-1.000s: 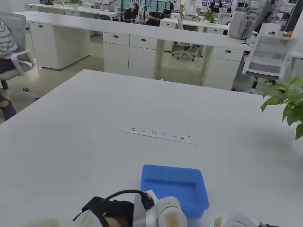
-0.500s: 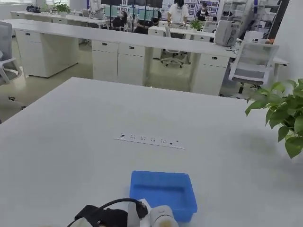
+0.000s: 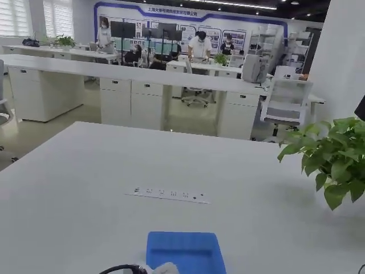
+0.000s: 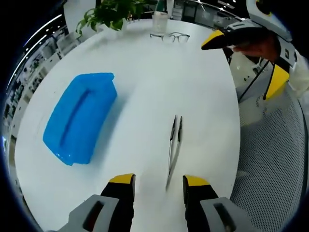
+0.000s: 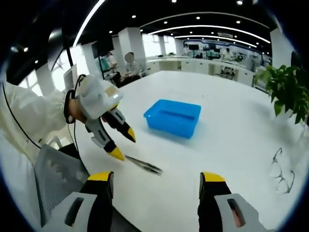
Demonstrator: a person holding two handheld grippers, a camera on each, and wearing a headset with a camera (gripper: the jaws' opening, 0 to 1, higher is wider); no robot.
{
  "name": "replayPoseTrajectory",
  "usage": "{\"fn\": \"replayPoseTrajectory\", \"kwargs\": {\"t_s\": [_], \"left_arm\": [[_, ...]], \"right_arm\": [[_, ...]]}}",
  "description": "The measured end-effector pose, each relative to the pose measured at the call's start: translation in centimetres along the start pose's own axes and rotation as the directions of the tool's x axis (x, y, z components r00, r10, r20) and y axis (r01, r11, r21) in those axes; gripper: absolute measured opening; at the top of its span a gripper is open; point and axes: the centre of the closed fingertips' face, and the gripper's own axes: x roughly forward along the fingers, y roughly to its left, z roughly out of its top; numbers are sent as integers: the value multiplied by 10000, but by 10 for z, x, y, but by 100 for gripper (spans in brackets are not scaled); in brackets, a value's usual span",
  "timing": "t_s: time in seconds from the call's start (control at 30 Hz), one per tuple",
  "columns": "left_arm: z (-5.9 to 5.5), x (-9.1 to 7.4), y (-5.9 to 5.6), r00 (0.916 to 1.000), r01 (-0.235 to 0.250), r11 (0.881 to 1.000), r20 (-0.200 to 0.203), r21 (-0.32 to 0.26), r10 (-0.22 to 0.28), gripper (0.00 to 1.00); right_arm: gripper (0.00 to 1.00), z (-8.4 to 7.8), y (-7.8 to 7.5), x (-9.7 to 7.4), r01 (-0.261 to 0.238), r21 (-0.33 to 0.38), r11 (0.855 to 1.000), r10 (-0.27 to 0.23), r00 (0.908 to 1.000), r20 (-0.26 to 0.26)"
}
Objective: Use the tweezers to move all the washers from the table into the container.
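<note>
Thin metal tweezers (image 4: 174, 147) lie flat on the white table near its edge, and they also appear in the right gripper view (image 5: 145, 166). My left gripper (image 4: 159, 181) is open, its yellow tips straddling the tweezers' near end from just above. Seen from the right, the left gripper (image 5: 123, 145) hovers over that end. The blue container (image 4: 79, 116) stands further in on the table (image 5: 173, 117) (image 3: 182, 251). My right gripper (image 5: 157, 177) is open and holds nothing, away from the tweezers; it shows at the table's edge (image 4: 241, 36).
A potted plant (image 3: 328, 154) stands at the table's right side, with a pair of glasses (image 4: 170, 36) and a clear cup (image 4: 159, 21) close by. A power strip (image 3: 168, 195) is set into the tabletop beyond the container. A mesh chair (image 4: 275, 159) sits beside the table edge.
The head camera has tilted upward, so the container has slid down the picture and the gripper at the bottom has mostly dropped out. Nothing on the table has visibly moved.
</note>
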Motion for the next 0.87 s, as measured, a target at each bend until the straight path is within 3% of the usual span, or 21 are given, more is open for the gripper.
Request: {"fn": "replayPoseTrajectory", "kwargs": {"t_s": [0.13,0.2,0.27,0.37,0.43,0.5,0.57,0.6,0.63,0.67,0.73,0.77,0.8,0.87], "left_arm": [[-1,-19,3,9940,-421,9948,968,-923,510,61],[0,-30,6,9846,-620,9868,1528,-1498,851,69],[-5,-36,4,9827,-548,9839,1652,-1702,833,71],[-11,-48,6,9733,-808,9745,1941,-2093,1224,77],[-13,-56,6,9649,-892,9650,2189,-2466,1451,80],[-12,-67,9,9482,-1116,9502,2549,-2909,1894,86],[-10,-80,11,9249,-1340,9310,2945,-3396,2405,88],[-9,-88,13,9075,-1427,9180,3213,-3700,2706,90],[-9,-92,13,8998,-1438,9077,3296,-3943,2858,92],[-12,-98,16,8858,-1668,8847,3279,-4353,3284,96],[-16,-107,20,8601,-2078,8628,3340,-4609,3856,98],[-19,-114,25,8343,-2496,8388,3323,-4839,4400,99],[-21,-119,26,8173,-2717,8222,3313,-5001,4715,99],[-26,-127,28,7781,-2778,7723,3376,-5713,5297,99]], "right_arm": [[84,-1,-5,-6,397,249,9989,-404,9988,279],[92,0,-9,-9,707,315,9970,-722,9962,485],[99,1,-12,-12,870,365,9955,-891,9940,626],[99,0,-13,-14,825,465,9955,-856,9938,705],[99,-2,-16,-16,998,508,9937,-1031,9923,690],[99,-3,-19,-17,1082,512,9928,-1117,9911,721],[99,-4,-22,-20,1207,610,9908,-1254,9889,797],[99,-5,-24,-21,1232,645,9903,-1282,9885,797],[99,-6,-25,-21,1272,688,9895,-1325,9881,785],[99,-8,-26,-21,1332,719,9885,-1386,9874,769],[99,-8,-26,-22,1334,813,9877,-1397,9871,781],[99,-8,-26,-22,1317,864,9875,-1386,9871,796],[99,-8,-26,-23,1306,910,9872,-1386,9865,869],[99,-7,-26,-24,1358,907,9866,-1438,9857,881]]}}
